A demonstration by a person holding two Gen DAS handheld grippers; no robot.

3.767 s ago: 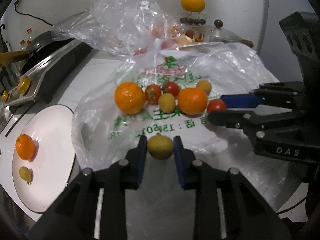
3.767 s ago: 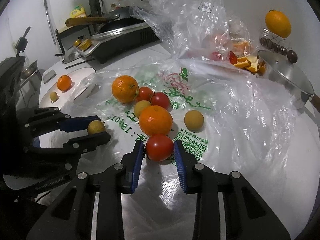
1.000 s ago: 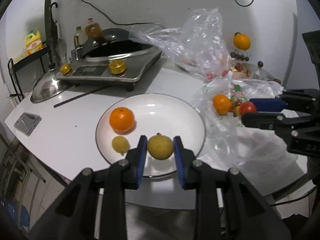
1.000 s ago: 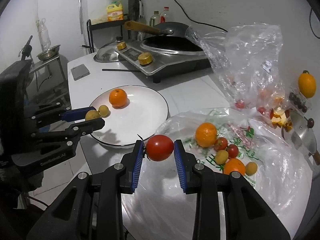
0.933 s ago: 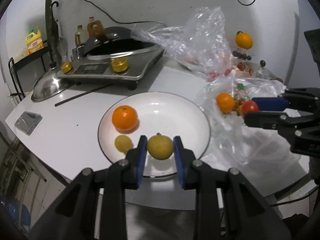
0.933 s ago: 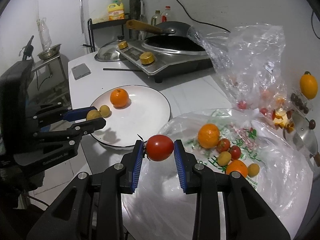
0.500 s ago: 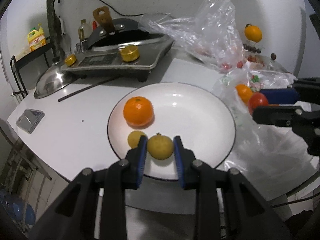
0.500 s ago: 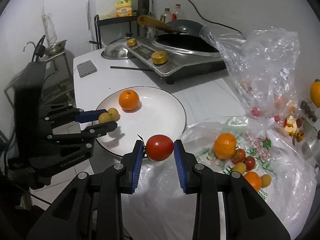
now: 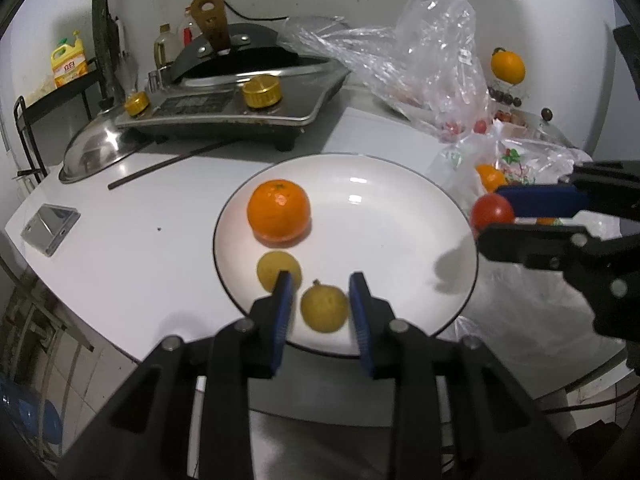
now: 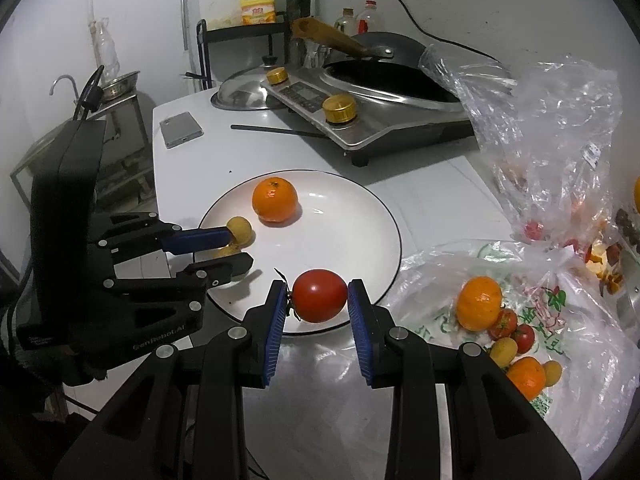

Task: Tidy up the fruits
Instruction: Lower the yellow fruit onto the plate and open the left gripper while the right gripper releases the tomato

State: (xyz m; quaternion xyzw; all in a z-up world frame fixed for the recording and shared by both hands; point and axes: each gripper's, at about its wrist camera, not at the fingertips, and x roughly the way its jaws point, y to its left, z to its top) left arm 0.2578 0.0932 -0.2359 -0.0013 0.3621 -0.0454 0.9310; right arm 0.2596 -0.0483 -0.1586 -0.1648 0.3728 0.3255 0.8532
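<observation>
White countertop (image 10: 420, 196) is carrying, from left to right, a phone (image 10: 181, 129), an induction cooker (image 10: 372, 108) with a dark pan on it, a white plate (image 10: 360, 216) near the front edge, and a printed plastic bag (image 10: 568, 320) spread flat with loose fruit on it.

Over the near-left rim of the plate, the left gripper (image 9: 322, 306) is hovering with its jaws standing apart. A yellow-green fruit (image 9: 324, 309) is lying on the plate between the fingertips with a visible gap on each side, so it is judged to be released and not gripped. A second small yellow fruit (image 9: 279, 267) is sitting just beside it, and an orange (image 9: 279, 213) is resting a little farther back on the plate.

At the plate's right edge, the right gripper (image 10: 320, 300) is clamping a red tomato (image 10: 320, 295) between its blue pads, above the rim and not touching the plate.

On the bag to the right, another orange (image 10: 479, 302), small tomatoes and small yellow fruits are waiting.

Step in hand: depositing fruit on the plate. Next move, as a judgement: the left gripper needs to be lifting straight back without nudging the two yellow fruits, which may roll; the right gripper needs to be moving inward over bare plate, lowering, then opening.
</observation>
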